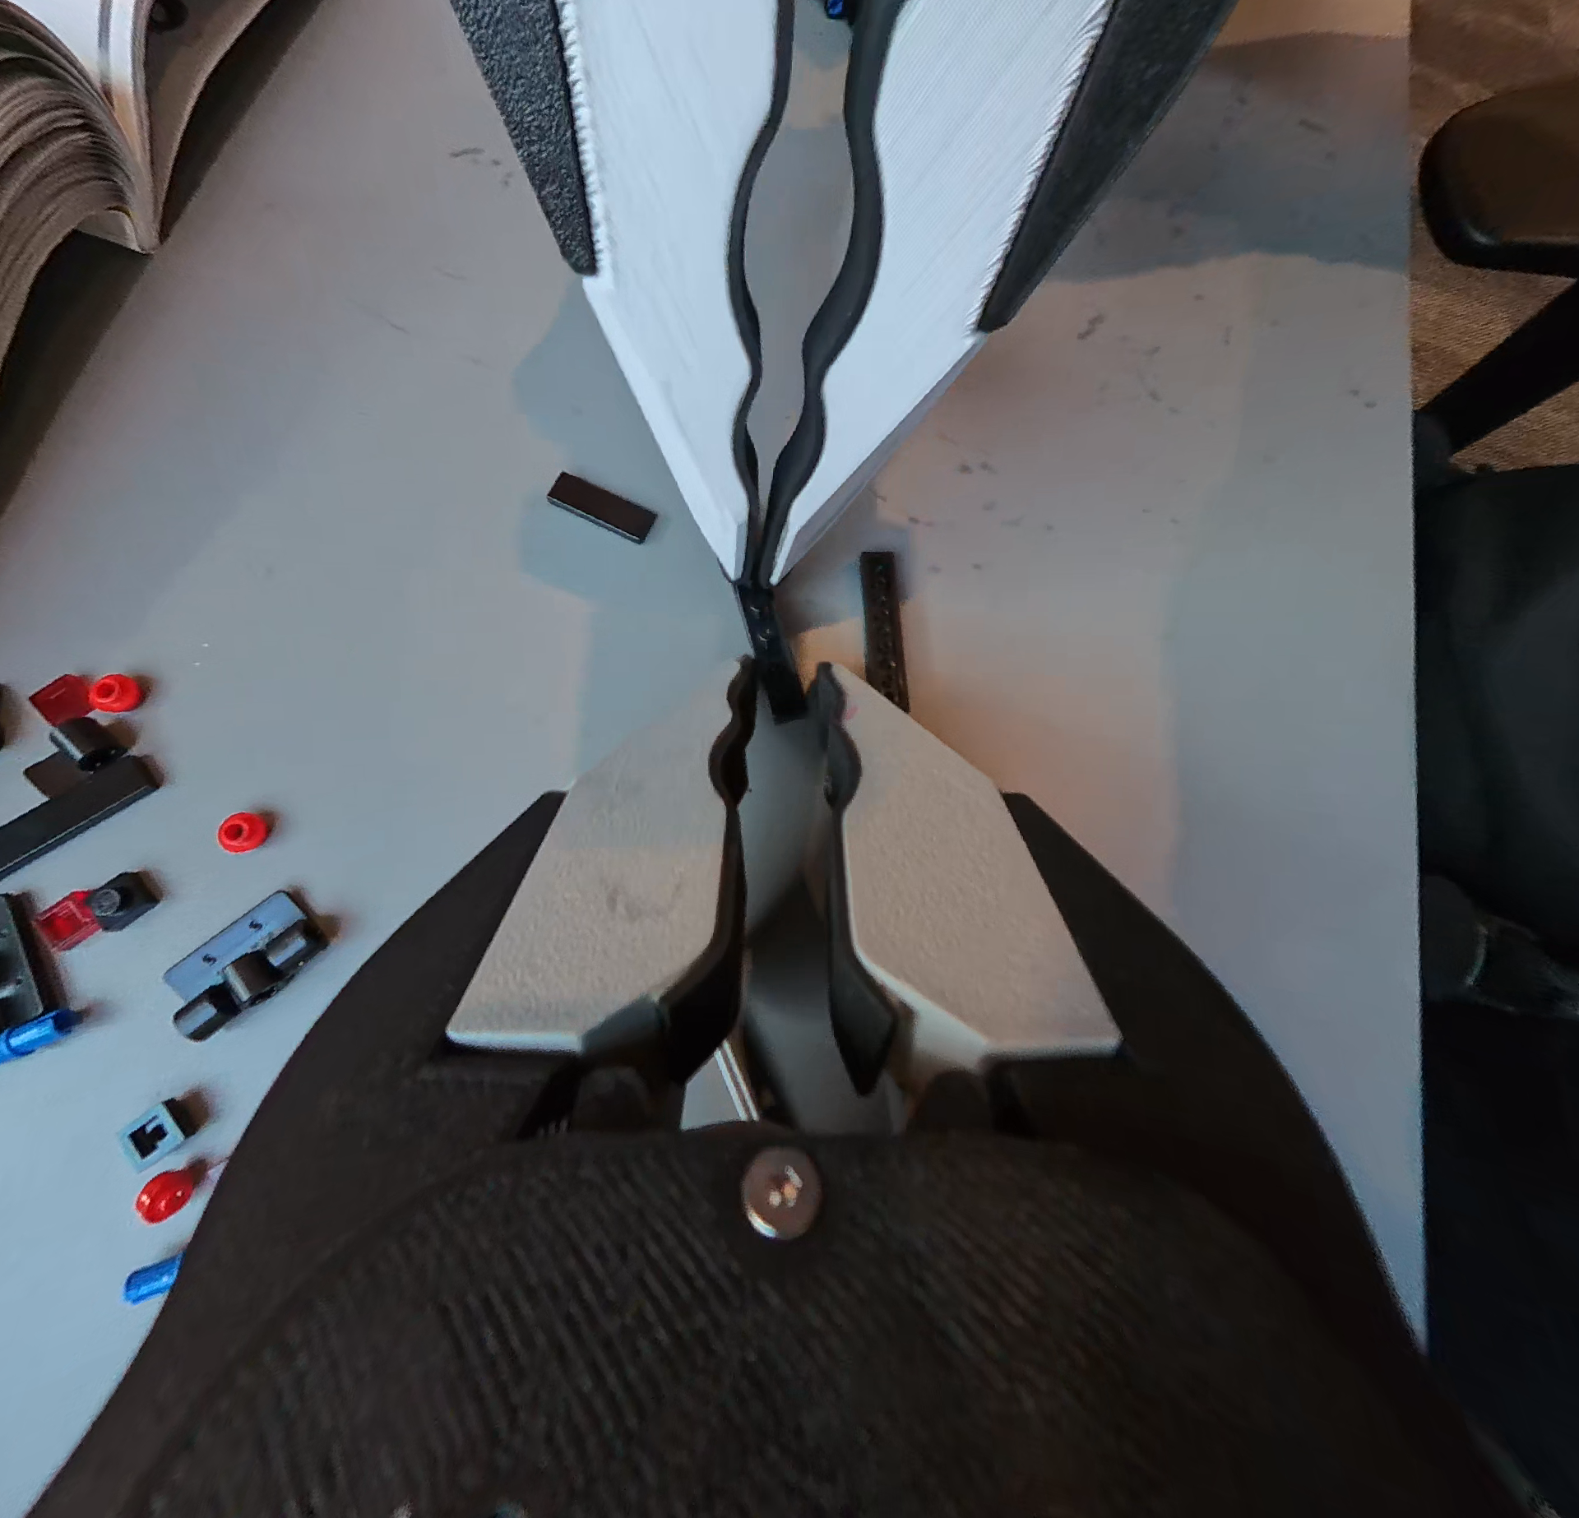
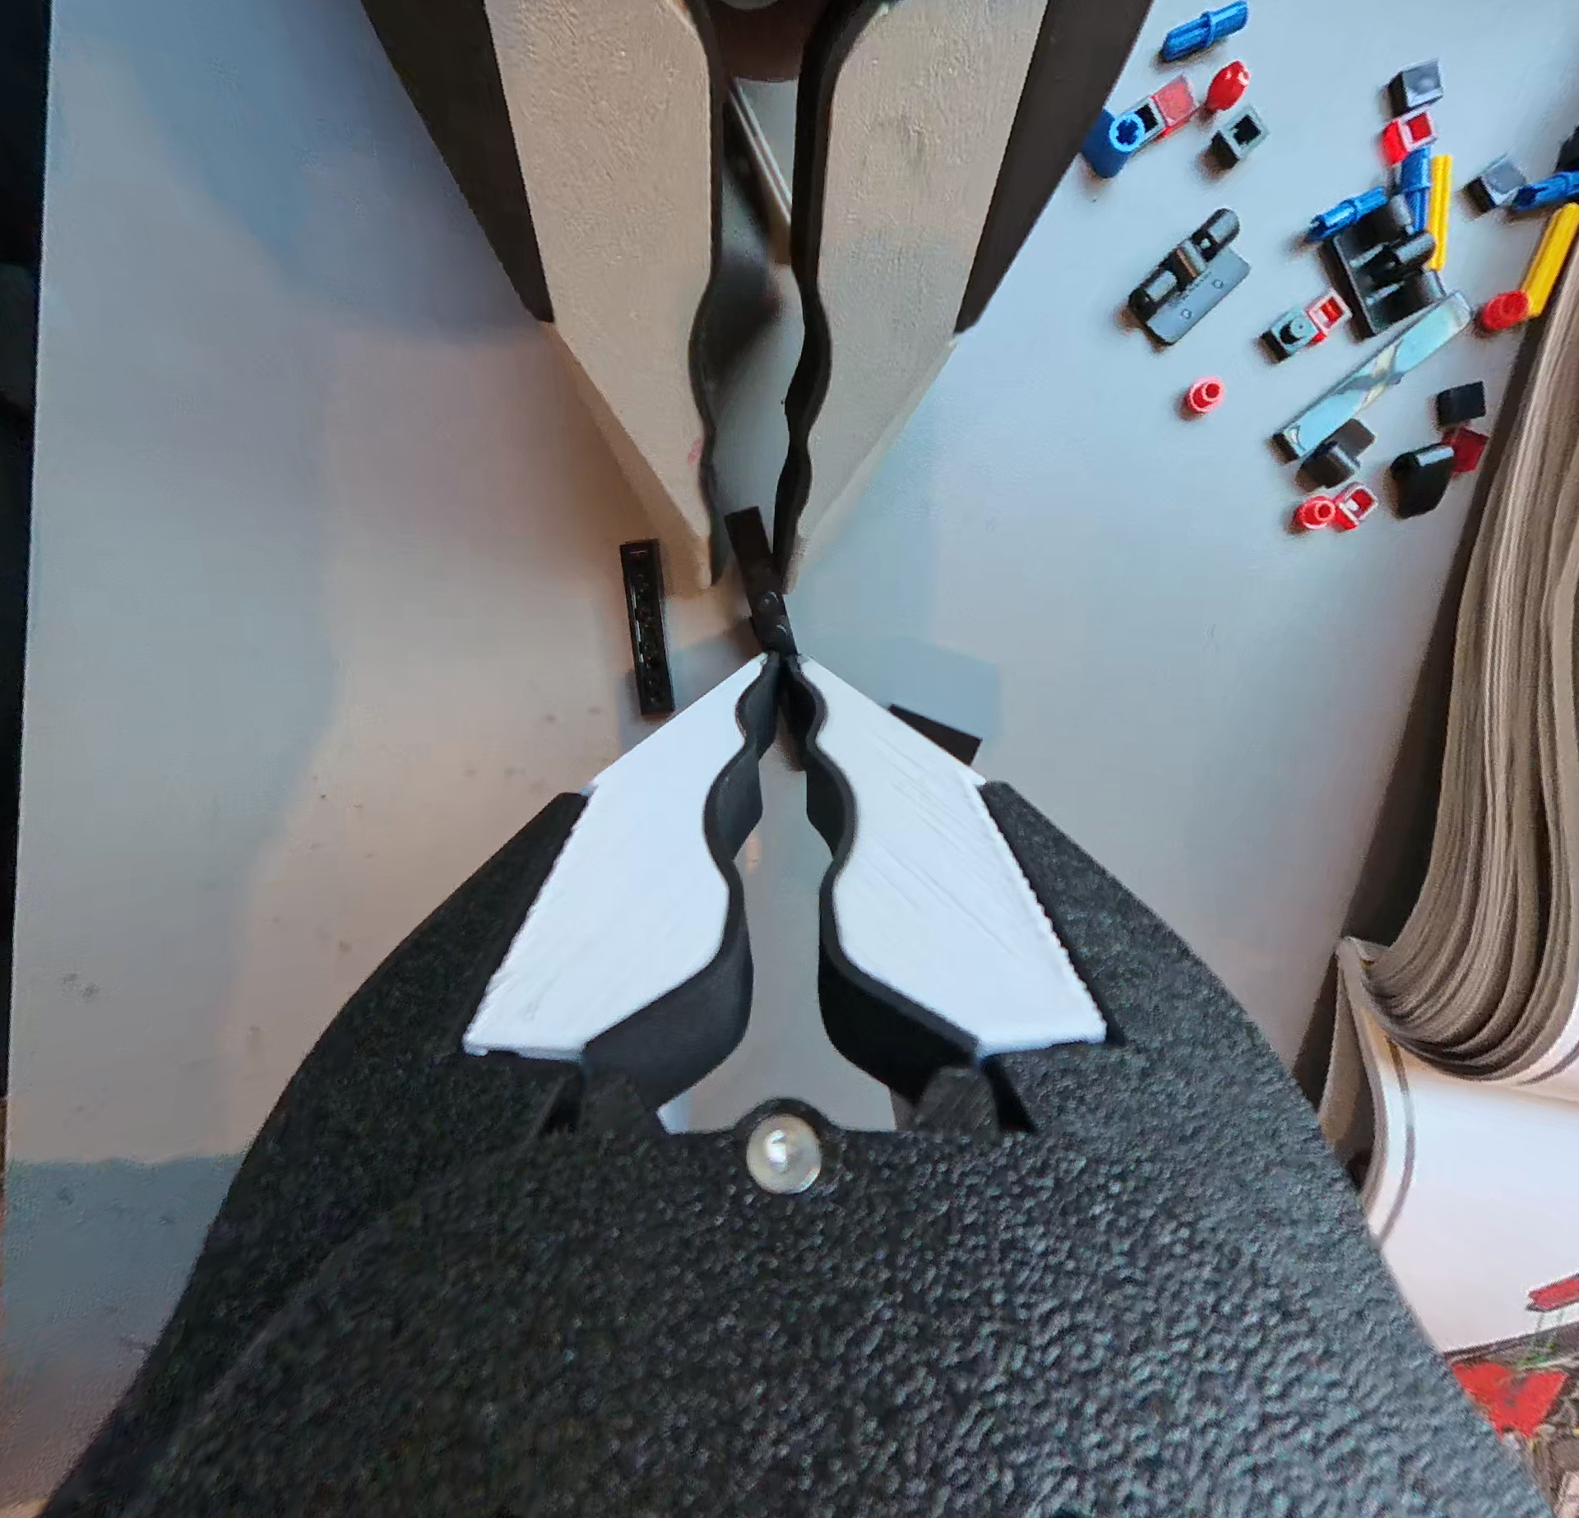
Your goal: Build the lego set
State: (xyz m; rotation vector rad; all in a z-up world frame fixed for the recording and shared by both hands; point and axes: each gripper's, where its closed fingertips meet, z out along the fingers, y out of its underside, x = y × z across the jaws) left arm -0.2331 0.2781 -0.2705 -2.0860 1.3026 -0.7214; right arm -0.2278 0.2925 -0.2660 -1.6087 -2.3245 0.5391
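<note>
Two hand-held grippers meet tip to tip over a pale grey tabletop (image 1: 342, 469). The left gripper (image 1: 784, 681), with beige finger plates and wavy black rubber pads, reaches forward from the lower edge of its own view. Its jaws stand slightly apart at the tips, with the end of a narrow black studded lego plate (image 1: 769, 648) lying between them; whether they press on it cannot be told. The right gripper (image 2: 779, 661), with white finger plates and black pads, points the opposite way. Its jaws are drawn together at the tips, clamped on the other end of the same black plate (image 2: 769, 601), which bridges the two grippers above the table.

A second long black studded lego strip (image 2: 647, 627) lies flat on the table just beside the meeting point. A small flat black tile (image 1: 601, 507) rests near the white fingers. A scatter of loose lego pieces (image 2: 1367, 281), red, blue, yellow, black and grey, lies well apart to one side. An open thick instruction booklet (image 2: 1495, 793) lies at the table edge beyond them.
</note>
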